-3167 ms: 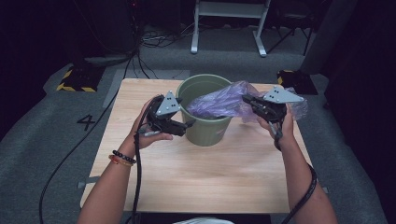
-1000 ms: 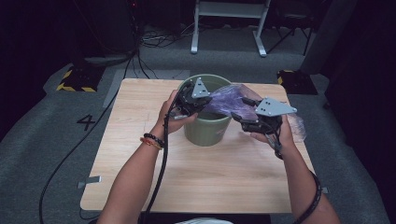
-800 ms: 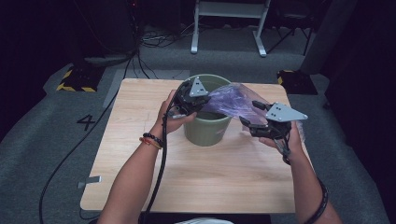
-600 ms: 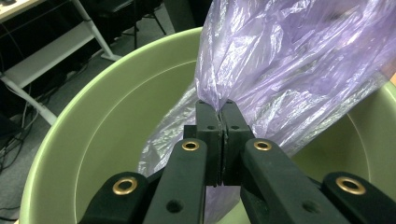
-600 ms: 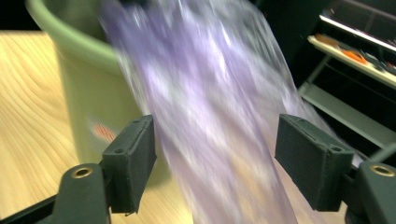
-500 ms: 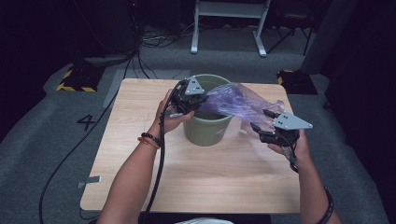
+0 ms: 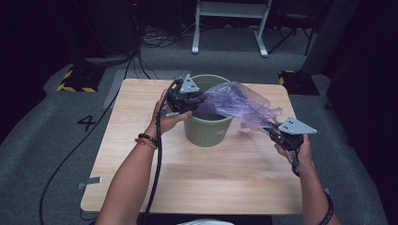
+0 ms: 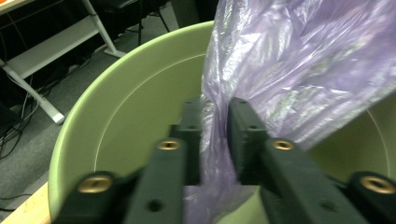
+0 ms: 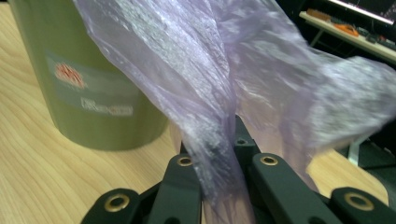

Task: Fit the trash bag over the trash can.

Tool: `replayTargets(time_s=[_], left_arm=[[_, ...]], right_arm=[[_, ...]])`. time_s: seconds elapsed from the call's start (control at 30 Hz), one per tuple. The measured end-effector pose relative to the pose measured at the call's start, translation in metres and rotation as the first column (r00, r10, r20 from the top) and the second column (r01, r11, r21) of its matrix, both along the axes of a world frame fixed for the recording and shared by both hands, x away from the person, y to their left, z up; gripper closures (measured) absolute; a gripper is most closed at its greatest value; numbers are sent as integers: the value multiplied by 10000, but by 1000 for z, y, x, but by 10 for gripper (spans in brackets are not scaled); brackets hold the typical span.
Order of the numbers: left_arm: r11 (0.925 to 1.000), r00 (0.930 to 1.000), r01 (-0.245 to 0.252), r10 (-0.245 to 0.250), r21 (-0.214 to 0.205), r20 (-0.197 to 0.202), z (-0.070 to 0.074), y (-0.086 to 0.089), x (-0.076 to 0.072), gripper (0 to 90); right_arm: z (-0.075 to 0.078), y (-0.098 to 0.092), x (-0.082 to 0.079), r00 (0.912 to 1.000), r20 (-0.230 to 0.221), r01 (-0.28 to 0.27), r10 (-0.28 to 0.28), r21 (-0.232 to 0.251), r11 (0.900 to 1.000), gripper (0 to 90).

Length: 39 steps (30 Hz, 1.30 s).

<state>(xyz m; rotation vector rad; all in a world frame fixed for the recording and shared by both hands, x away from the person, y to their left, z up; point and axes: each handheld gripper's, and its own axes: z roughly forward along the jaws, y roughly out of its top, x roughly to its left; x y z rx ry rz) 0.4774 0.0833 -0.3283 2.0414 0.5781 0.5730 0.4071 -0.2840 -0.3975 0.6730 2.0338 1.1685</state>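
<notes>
Two tongs are clamping the purple bag (image 7: 239, 104): your left tongs (image 7: 195, 101) pinning it at the green bin (image 7: 206, 131) rim, your right tongs (image 7: 277, 133) stretching it open.

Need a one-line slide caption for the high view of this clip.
Two handheld claws, left and right, stretch a purple plastic bag from a green bucket across a wooden table.

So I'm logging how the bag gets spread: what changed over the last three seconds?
The right gripper, shut on the purple bag, pulled away from the green bin toward the table's right edge, stretching the bag. The left gripper shifted along the rim toward the far side, holding the bag too. The bin stayed put.
</notes>
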Motion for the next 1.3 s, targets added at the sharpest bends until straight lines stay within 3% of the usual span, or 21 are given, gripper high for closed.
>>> replayTargets(time_s=[0.13,0.27,0.43,0.57,0.83,0.93,1.03,1.2,1.3], left_arm=[[9995,9996,-258,255,-196,-154,2,1,-2,318],[9985,9998,41,-51,-553,-175,6,4,-8,222],[9973,9992,379,-368,-621,185,13,4,-16,199],[9962,9969,705,-686,-517,376,16,-4,-22,199],[9850,9845,1698,-1681,-317,502,17,-33,-36,199],[9833,9820,1812,-1799,-177,582,16,-40,-39,219],[9831,9809,1827,-1830,110,665,15,-46,-39,311],[9855,9827,1609,-1650,536,839,13,-48,-40,560],[9824,9791,1630,-1725,918,1079,9,-49,-42,699]], right_arm=[[11,3,-4,9997,192,-137,133,258,9996,870],[24,8,-6,9992,343,-234,222,331,9992,867],[39,17,-3,9982,596,24,-39,259,9997,860],[47,26,0,9978,661,-88,68,312,9995,858],[57,53,2,9952,795,-563,569,-94,9984,852],[61,61,2,9938,848,-710,720,-151,9974,848],[62,70,1,9916,902,-909,931,-278,9955,847],[63,79,-4,9880,885,-1236,1264,-369,9916,839],[63,84,-7,9856,908,-1386,1424,-470,9892,831]])
